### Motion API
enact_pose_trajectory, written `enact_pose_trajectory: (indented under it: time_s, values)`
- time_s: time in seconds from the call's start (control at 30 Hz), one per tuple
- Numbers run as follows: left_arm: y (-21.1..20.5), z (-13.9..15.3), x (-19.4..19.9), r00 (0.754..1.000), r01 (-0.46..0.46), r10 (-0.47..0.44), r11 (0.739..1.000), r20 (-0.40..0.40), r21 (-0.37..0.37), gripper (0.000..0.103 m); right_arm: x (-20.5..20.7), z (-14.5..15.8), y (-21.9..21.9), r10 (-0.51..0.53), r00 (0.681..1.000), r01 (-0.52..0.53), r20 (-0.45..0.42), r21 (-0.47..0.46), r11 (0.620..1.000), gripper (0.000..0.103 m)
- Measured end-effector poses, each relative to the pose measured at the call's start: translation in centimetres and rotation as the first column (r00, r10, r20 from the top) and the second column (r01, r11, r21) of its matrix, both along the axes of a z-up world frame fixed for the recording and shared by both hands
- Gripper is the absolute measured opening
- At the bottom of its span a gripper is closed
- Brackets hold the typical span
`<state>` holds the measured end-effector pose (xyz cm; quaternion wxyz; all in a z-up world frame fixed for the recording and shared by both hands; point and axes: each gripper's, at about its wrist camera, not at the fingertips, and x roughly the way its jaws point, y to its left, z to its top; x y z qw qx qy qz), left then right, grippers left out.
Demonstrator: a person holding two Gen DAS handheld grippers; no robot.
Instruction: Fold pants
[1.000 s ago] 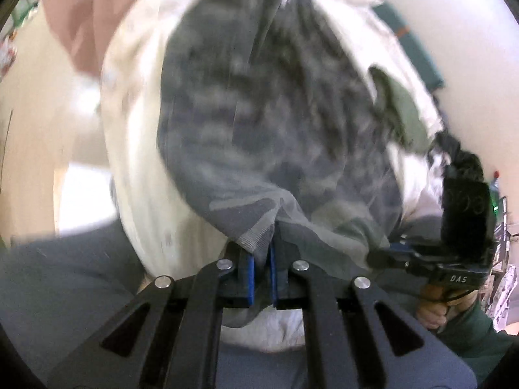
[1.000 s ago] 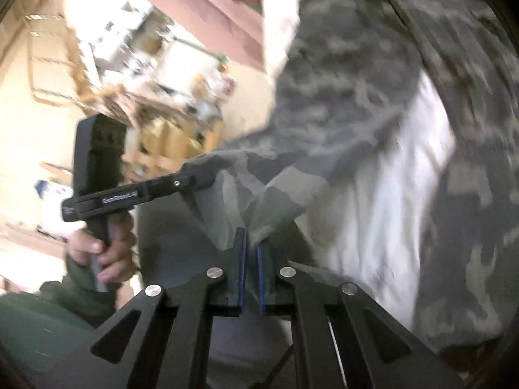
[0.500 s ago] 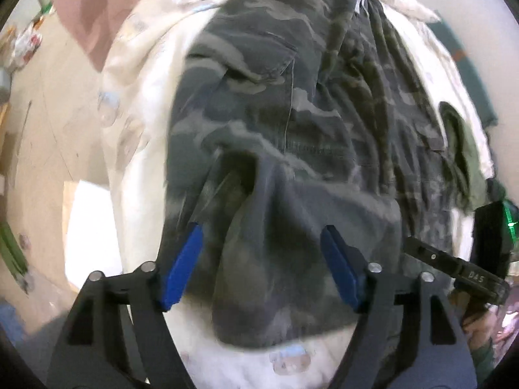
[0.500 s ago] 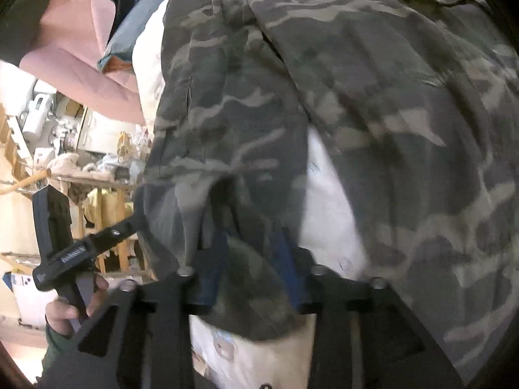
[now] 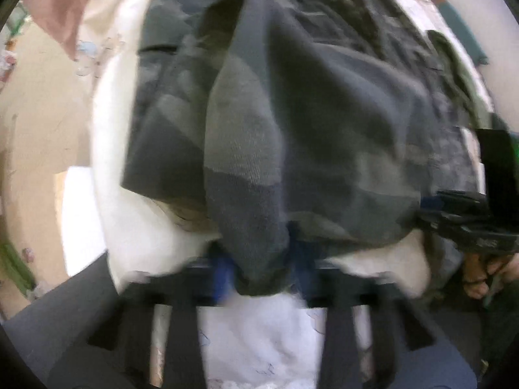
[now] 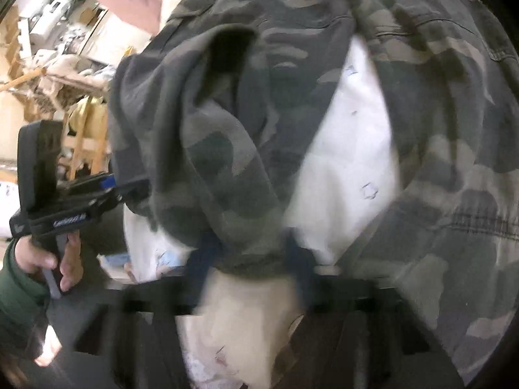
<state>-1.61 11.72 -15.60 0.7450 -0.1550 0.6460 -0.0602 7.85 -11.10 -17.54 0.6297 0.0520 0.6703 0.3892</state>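
Both tools, left tool [image 5: 259,269] and right tool [image 6: 249,259], closing, pinch the camouflage pants [image 6: 438,162] hem over white sheet [image 6: 350,136].

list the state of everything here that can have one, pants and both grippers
camouflage pants: lying on the white sheet, a bunched fold of one leg between each gripper's pads
left gripper: jaws just closing, shut on a fold of the pants
right gripper: jaws just closing, shut on a fold of the pants
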Motion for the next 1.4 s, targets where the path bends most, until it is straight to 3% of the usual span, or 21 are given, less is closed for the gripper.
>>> enact_pose_trajectory:
  time_s: [0.03, 0.2, 0.3, 0.43, 0.57, 0.7, 0.8, 0.87, 0.9, 0.93, 1.0, 1.03, 1.07, 1.1, 1.13, 1.17, 1.27, 1.4]
  values:
    - [0.2, 0.9, -0.6, 1.000, -0.007, 0.007, 0.999, 0.004, -0.037, 0.011, -0.3, 0.8, -0.1, 0.010, 1.000, -0.010, 0.009, 0.023, 1.000, 0.020]
    - [0.9, 7.1, -3.2, 0.997, -0.012, 0.022, 0.990, 0.069, -0.142, 0.010, -2.5, 6.7, -1.7, 0.008, 0.997, -0.017, 0.074, 0.133, 0.991, 0.018]
    - [1.7, 12.0, -3.9, 0.990, -0.030, 0.057, 0.978, 0.126, -0.208, 0.010, -3.0, 11.6, -3.2, -0.035, 0.997, 0.014, 0.072, 0.273, 0.962, 0.018]
    - [3.3, 18.4, -1.6, 0.965, -0.065, 0.129, 0.961, 0.229, -0.268, 0.010, -0.4, 17.2, -3.6, -0.169, 0.982, 0.116, 0.079, 0.450, 0.885, 0.018]
    - [4.5, 21.8, 5.4, 0.936, -0.098, 0.172, 0.965, 0.305, -0.243, 0.011, 5.2, 20.2, -1.8, -0.280, 0.950, 0.184, 0.137, 0.479, 0.859, 0.018]
    - [5.7, 19.5, 13.5, 0.942, -0.146, 0.195, 0.970, 0.272, -0.193, 0.011, 12.1, 18.3, 0.5, -0.331, 0.937, 0.251, 0.116, 0.437, 0.864, 0.018]
    - [6.5, 15.5, 18.8, 0.949, -0.197, 0.234, 0.964, 0.210, -0.181, 0.013, 16.6, 15.3, 1.2, -0.350, 0.930, 0.287, 0.116, 0.368, 0.885, 0.018]
    - [7.1, 12.9, 21.6, 0.950, -0.228, 0.261, 0.955, 0.172, -0.190, 0.014, 19.2, 12.4, 1.8, -0.377, 0.924, 0.339, 0.060, 0.325, 0.883, 0.018]
    - [7.5, 11.9, 22.1, 0.943, -0.255, 0.286, 0.949, 0.168, -0.186, 0.021, 21.0, 10.8, 2.1, -0.388, 0.921, 0.364, 0.016, 0.313, 0.877, 0.019]
    - [7.8, 11.1, 22.9, 0.937, -0.279, 0.308, 0.944, 0.166, -0.178, 0.044, 21.9, 9.9, 2.2, -0.401, 0.916, 0.380, 0.009, 0.302, 0.874, 0.022]
    - [8.8, 10.2, 24.3, 0.919, -0.317, 0.350, 0.930, 0.181, -0.189, 0.074, 23.9, 8.6, 2.1, -0.441, 0.898, 0.420, 0.007, 0.289, 0.860, 0.022]
    - [9.4, 10.2, 24.3, 0.895, -0.344, 0.388, 0.915, 0.219, -0.211, 0.084, 24.9, 8.0, 1.8, -0.466, 0.885, 0.447, -0.003, 0.291, 0.846, 0.032]
    - [9.8, 10.3, 24.2, 0.877, -0.359, 0.408, 0.908, 0.254, -0.217, 0.087, 25.7, 7.6, 1.4, -0.494, 0.869, 0.477, -0.017, 0.289, 0.830, 0.045]
    - [10.0, 10.3, 24.1, 0.866, -0.372, 0.418, 0.905, 0.274, -0.206, 0.088, 26.1, 7.4, 1.1, -0.508, 0.861, 0.491, -0.023, 0.293, 0.820, 0.069]
    - [10.1, 10.4, 23.8, 0.862, -0.373, 0.413, 0.909, 0.293, -0.185, 0.088, 26.2, 7.5, 0.7, -0.525, 0.851, 0.502, -0.006, 0.300, 0.811, 0.073]
    - [9.8, 10.3, 23.7, 0.874, -0.370, 0.394, 0.919, 0.285, -0.135, 0.088, 26.2, 7.7, 0.6, -0.520, 0.854, 0.491, 0.024, 0.291, 0.821, 0.073]
    - [8.2, 8.7, 23.1, 0.935, -0.293, 0.279, 0.955, 0.219, 0.035, 0.088, 24.7, 8.3, 2.1, -0.368, 0.912, 0.338, 0.184, 0.176, 0.925, 0.073]
    - [6.2, 7.1, 21.7, 0.960, -0.187, 0.146, 0.969, 0.240, 0.159, 0.088, 21.5, 7.4, 4.3, -0.152, 0.926, 0.156, 0.346, 0.015, 0.988, 0.073]
